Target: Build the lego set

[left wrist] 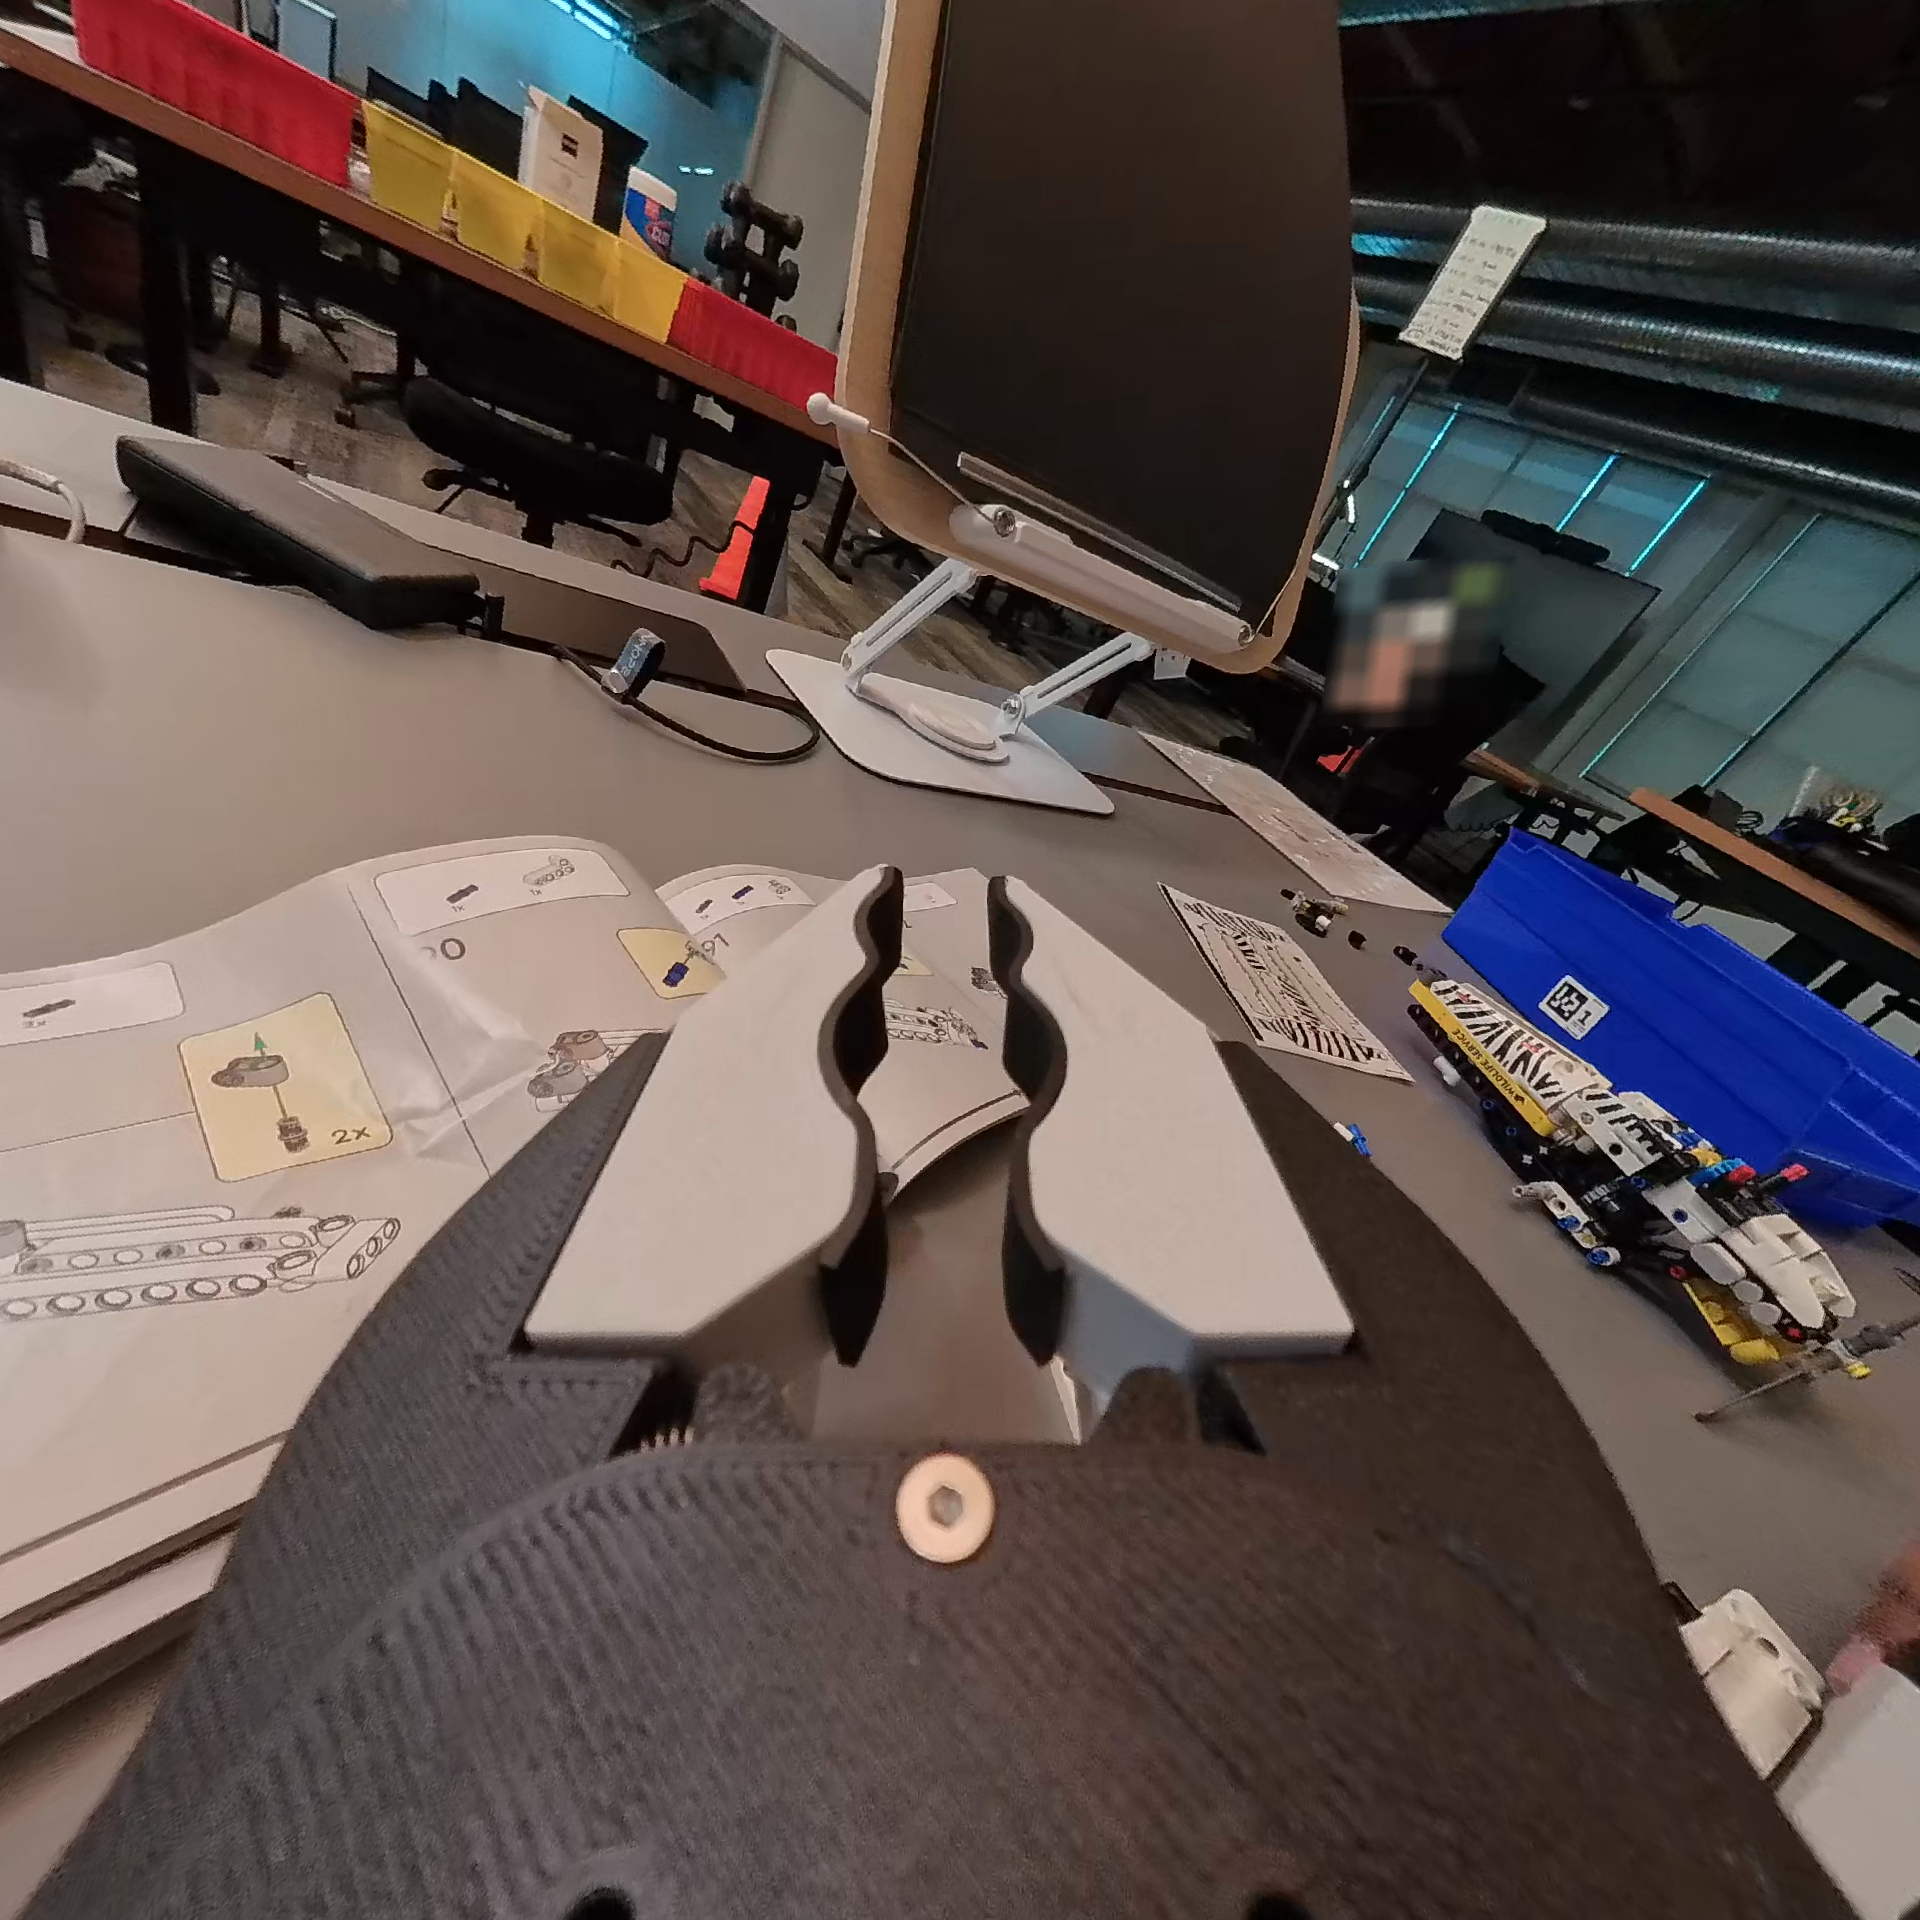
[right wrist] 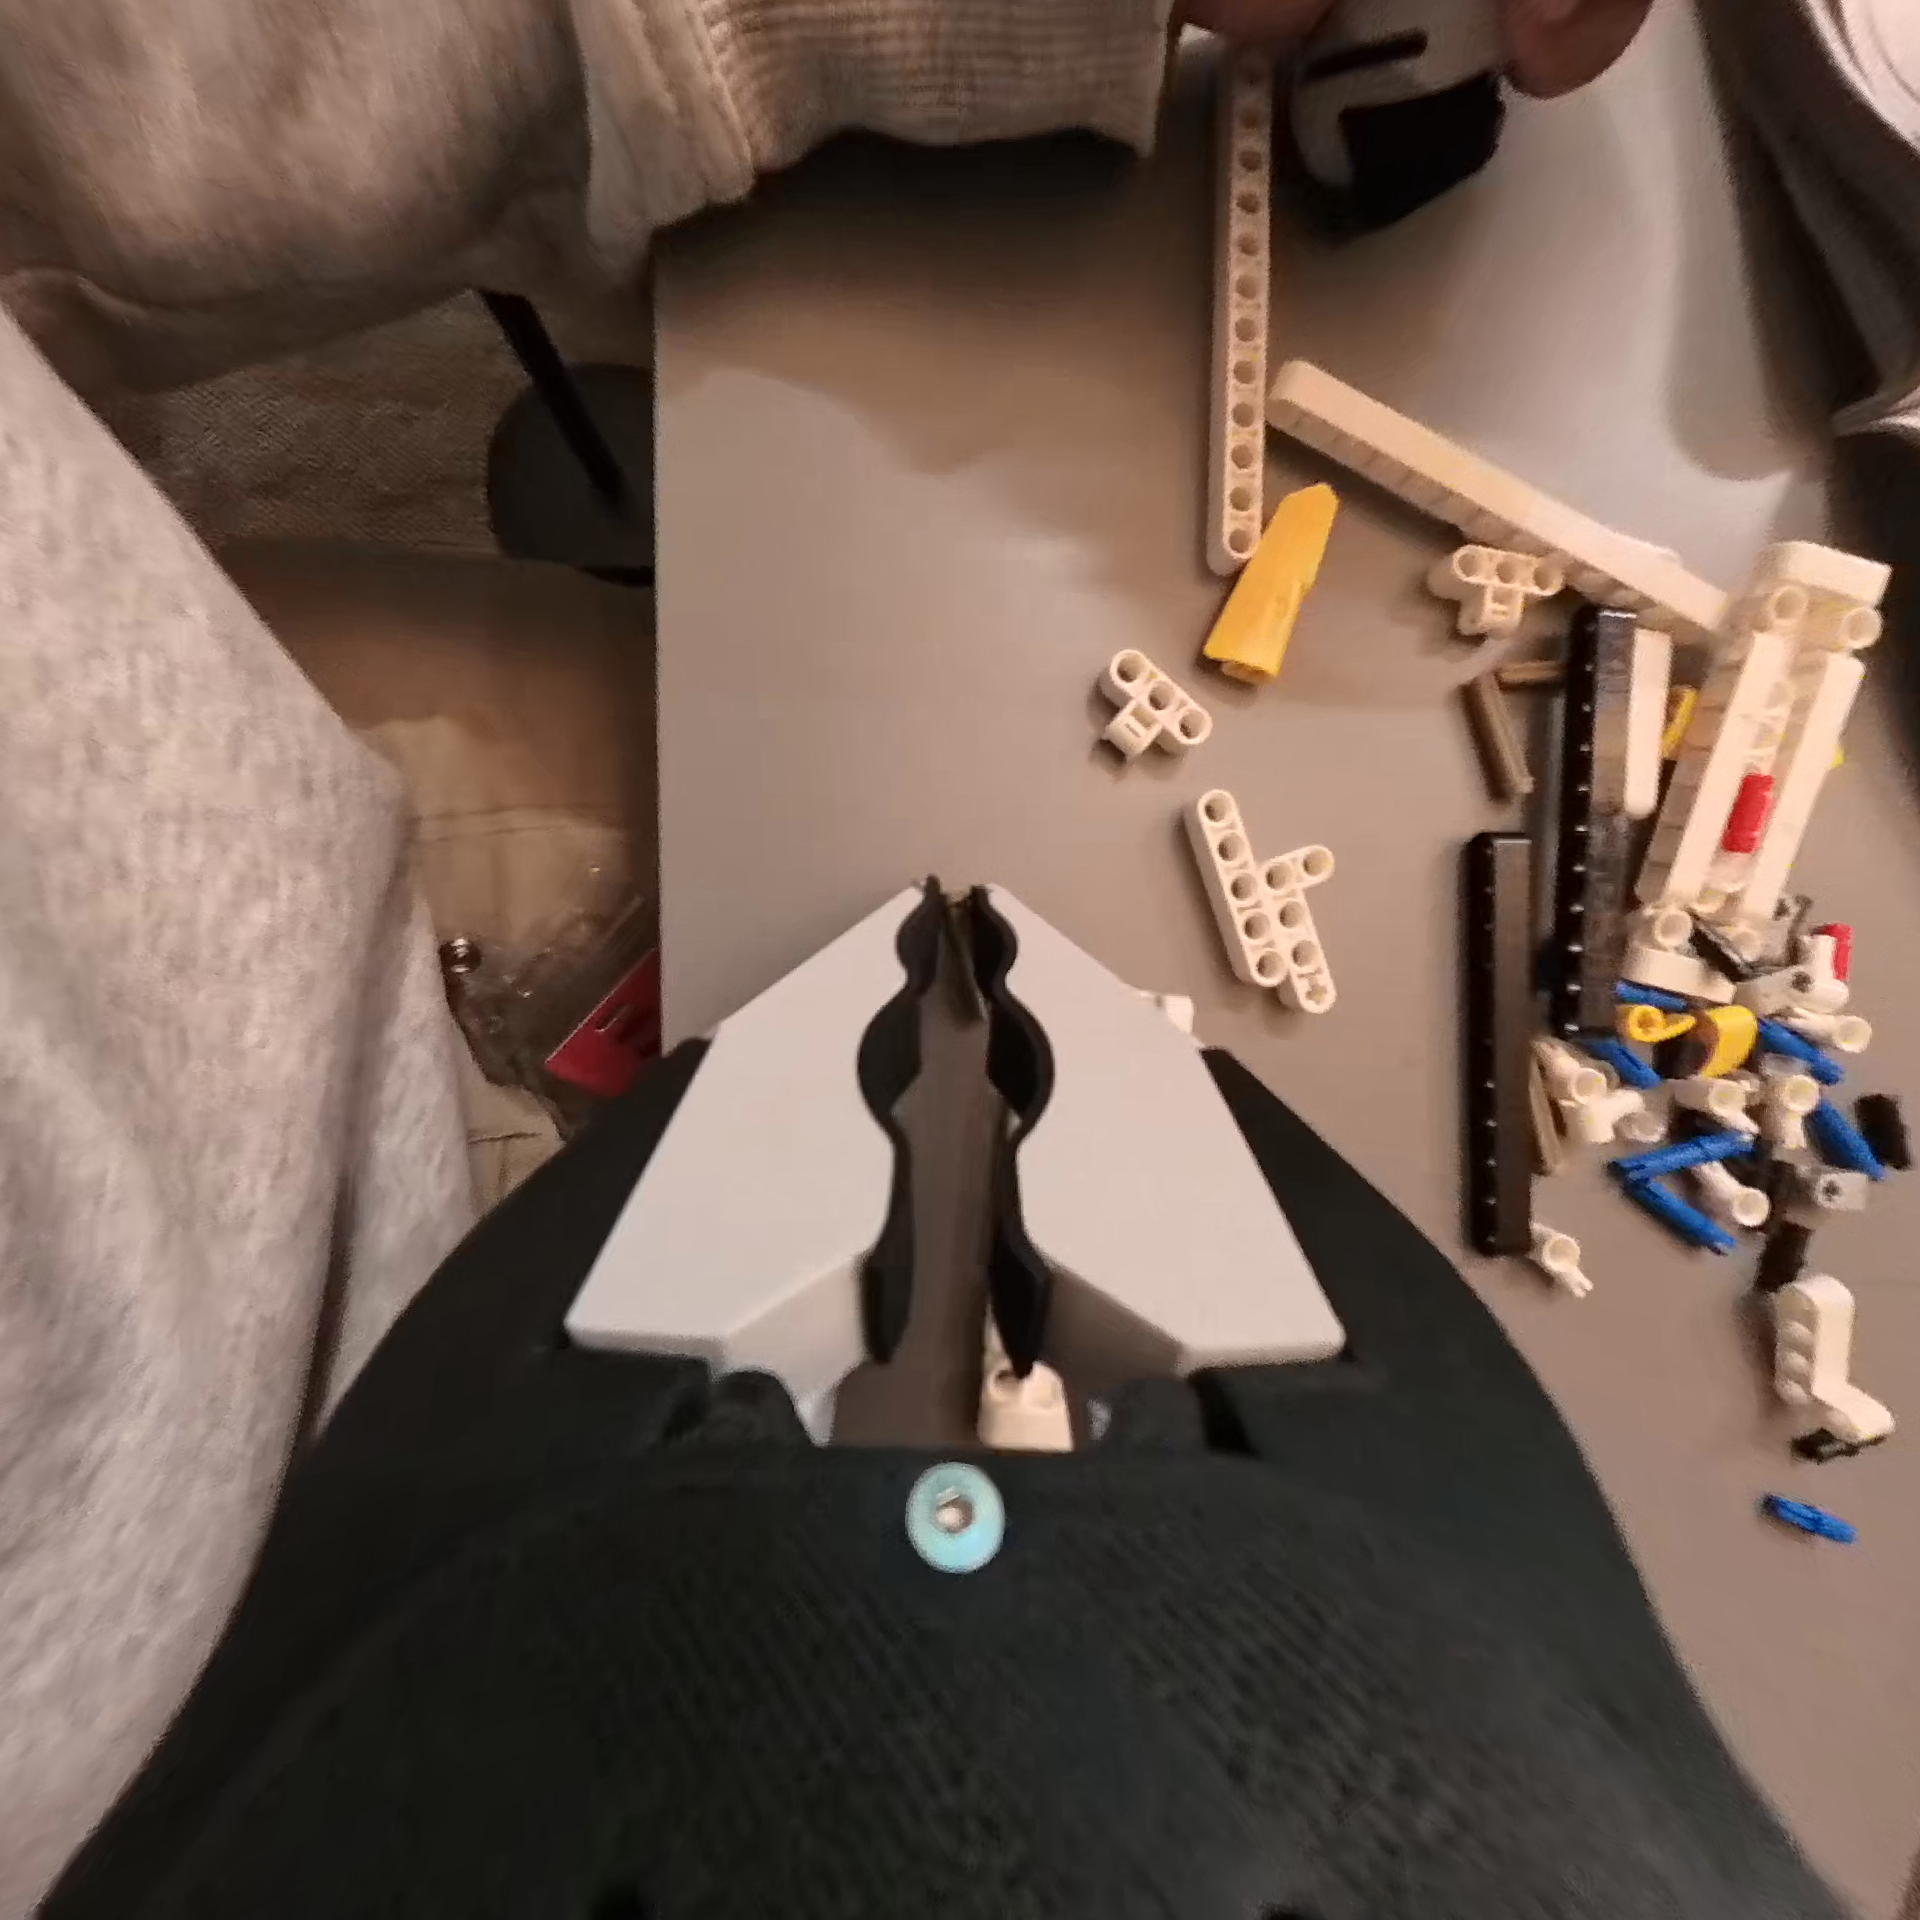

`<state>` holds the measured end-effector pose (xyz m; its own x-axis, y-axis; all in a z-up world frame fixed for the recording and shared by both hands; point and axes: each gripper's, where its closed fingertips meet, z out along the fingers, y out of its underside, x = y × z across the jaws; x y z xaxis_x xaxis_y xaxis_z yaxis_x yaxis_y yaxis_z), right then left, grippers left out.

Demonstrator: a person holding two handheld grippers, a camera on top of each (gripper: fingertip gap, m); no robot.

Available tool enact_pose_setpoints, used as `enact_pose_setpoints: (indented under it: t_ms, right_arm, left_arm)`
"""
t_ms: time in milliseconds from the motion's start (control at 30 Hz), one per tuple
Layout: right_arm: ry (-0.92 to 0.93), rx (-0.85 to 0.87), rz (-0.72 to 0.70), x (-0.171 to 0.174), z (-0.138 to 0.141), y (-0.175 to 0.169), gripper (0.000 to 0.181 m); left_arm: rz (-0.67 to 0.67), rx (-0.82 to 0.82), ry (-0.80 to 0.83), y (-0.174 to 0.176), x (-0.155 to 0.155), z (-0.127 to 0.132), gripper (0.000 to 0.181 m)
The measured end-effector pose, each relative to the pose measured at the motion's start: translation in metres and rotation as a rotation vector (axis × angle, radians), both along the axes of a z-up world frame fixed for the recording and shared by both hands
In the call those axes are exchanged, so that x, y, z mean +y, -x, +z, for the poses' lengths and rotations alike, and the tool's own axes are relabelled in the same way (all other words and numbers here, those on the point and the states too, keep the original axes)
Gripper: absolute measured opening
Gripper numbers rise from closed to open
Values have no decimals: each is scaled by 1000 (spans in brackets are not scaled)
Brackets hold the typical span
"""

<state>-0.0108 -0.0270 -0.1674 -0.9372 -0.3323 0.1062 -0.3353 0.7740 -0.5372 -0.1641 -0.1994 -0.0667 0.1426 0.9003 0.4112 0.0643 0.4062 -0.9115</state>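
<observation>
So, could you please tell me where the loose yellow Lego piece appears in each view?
Left wrist view: not in it.
Right wrist view: the yellow Lego piece lies upper right of centre, at the long white beam's lower end.
Shared landmark: the grey table.

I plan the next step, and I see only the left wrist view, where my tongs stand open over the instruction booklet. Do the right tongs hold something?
Observer: Yes. The right tongs are shut on a small dark piece, thin like a pin. I cannot tell its exact kind.
Operator: Where are the loose parts?
Observer: On the grey table, to the right of those tongs, in a pile with blue pins and black beams.
Operator: Is any yellow piece apart from the pile?
Observer: Yes, a yellow panel piece lies by the end of a long white beam.
</observation>
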Motion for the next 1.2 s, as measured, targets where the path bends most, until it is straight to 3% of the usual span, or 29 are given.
enact_pose_setpoints:
  t_ms: [200,333,533,667,933,1200]
  right_arm:
    - [124,-32,-67,-26,17,7,3]
    - [263,-50,-198,-50,41,37,3]
    - [221,-141,-368,-66,23,65,3]
    - [239,-102,-413,-63,23,76,11]
    - [438,-106,-639,-30,67,130,14]
    - [498,-119,-709,-4,83,149,19]
  left_arm:
    - [2,7,-6,0,-1,1,14]
    - [1,10,-11,0,-1,2,14]
    - [4,11,-10,-1,-2,2,14]
    - [-1,14,-17,-1,-1,3,14]
    - [-3,13,-19,0,-1,3,14]
    - [-2,9,-14,0,-1,2,14]
